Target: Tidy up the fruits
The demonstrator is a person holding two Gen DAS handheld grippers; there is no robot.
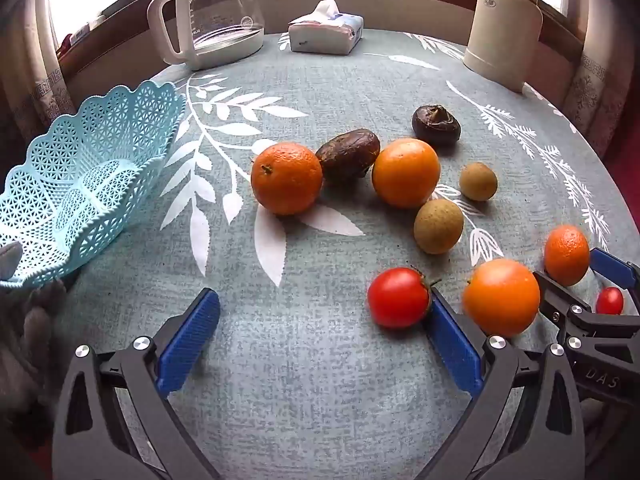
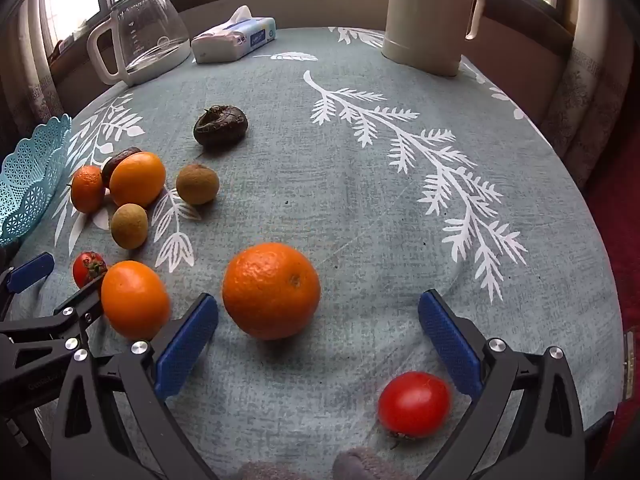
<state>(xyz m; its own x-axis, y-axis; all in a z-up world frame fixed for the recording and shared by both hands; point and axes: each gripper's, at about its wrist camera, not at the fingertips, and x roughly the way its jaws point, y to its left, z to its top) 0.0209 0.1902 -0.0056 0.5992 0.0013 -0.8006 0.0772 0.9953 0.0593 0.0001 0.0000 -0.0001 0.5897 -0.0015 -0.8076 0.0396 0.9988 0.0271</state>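
Left hand-held gripper (image 1: pixel 324 332) wide open over bare worktop (image 1: pixel 320 380), nothing btwn fingers; red tomato (image 1: pixel 398 298) touches its right finger's outer side, lacy blue plastic basket (image 1: pixel 80 184) far left, empty. Right hand-held gripper (image 2: pixel 318 336) also open: dimpled round orange (image 2: pixel 271 290) sits btwn its tips nearer the left finger, smooth tomato (image 2: pixel 414 404) just inside right finger. Other fruit loose on worktop, well apart from basket.

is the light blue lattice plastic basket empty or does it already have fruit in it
Empty as far as shown: the light blue lattice plastic basket has a bare bottom, though its near part is cut off. All fruit lies on the tablecloth.
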